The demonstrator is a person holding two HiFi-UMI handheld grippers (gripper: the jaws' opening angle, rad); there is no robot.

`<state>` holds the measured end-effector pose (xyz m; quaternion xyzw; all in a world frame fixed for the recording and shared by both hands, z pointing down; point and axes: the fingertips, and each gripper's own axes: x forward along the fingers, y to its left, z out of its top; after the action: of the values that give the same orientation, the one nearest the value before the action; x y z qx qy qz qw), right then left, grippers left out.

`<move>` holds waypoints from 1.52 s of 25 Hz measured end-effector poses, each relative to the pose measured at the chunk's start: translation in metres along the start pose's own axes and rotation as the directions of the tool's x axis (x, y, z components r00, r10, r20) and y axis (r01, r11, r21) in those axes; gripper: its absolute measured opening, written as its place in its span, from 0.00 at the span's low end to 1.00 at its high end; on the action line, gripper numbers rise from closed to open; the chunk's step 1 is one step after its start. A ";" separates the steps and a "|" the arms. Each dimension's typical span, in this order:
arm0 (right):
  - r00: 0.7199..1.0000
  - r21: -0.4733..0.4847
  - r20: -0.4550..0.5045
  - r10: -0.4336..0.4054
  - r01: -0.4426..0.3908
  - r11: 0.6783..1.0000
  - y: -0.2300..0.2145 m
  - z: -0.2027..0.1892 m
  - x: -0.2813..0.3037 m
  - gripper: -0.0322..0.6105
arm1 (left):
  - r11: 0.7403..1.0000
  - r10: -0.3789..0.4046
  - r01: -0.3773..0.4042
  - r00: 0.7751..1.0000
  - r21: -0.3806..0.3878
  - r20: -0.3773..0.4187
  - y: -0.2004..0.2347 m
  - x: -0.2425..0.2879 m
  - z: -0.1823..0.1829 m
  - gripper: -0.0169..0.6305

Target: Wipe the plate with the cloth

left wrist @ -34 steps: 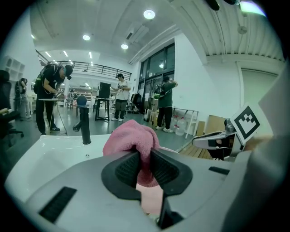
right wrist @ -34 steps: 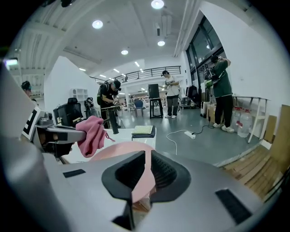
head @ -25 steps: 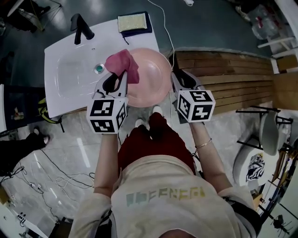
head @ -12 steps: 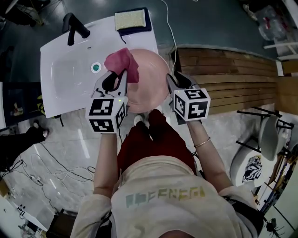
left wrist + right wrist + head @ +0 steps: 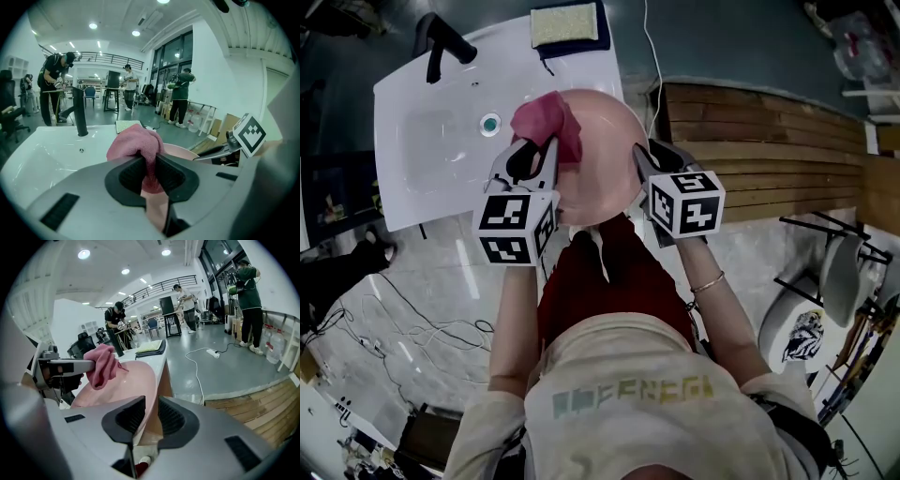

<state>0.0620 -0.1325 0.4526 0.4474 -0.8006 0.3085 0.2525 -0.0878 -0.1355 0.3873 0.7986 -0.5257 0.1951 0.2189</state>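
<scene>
A white sink is seen at the upper left of the head view. Just right of it, a pink cloth is pinched between the closed jaws of the left gripper and held over the left part of the plate. The pink plate, at upper centre, is clamped by its right rim in the right gripper, with wooden planks lying at the right.

The white sink top has a black tap at its 11 o'clock corner and a round drain in the middle. A yellow pad lies on a dark mat at 1 o'clock.
</scene>
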 end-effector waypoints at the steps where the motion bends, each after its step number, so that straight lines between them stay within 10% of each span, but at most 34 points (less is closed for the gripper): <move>1: 1.000 0.002 0.001 0.005 -0.005 1.000 0.001 0.000 0.002 0.22 | 1.000 0.002 -0.002 1.000 0.000 -0.003 0.001 0.001 -0.001 0.13; 12: 0.998 0.007 -0.003 -0.065 0.065 0.998 -0.004 0.005 0.006 0.15 | 0.998 0.002 -0.001 1.000 0.070 -0.016 -0.003 0.011 0.012 0.13; 20: 0.992 0.011 0.028 -0.121 0.120 0.993 -0.005 0.013 0.007 0.14 | 0.970 -0.134 0.140 0.990 0.199 -0.043 -0.053 0.033 0.034 0.13; 28: 0.990 0.029 0.046 -0.135 0.134 0.991 -0.010 0.011 0.004 0.14 | 0.914 -0.214 0.256 0.963 0.316 -0.161 -0.097 0.067 0.015 0.13; 38: 0.989 0.019 0.056 -0.140 0.140 0.990 -0.014 0.009 0.001 0.14 | 0.904 -0.176 0.264 0.946 0.337 -0.271 -0.089 0.092 -0.014 0.13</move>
<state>0.0726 -0.1455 0.4511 0.5129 -0.7718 0.2830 0.2474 0.0278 -0.1660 0.4355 0.8511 -0.3559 0.3570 0.1464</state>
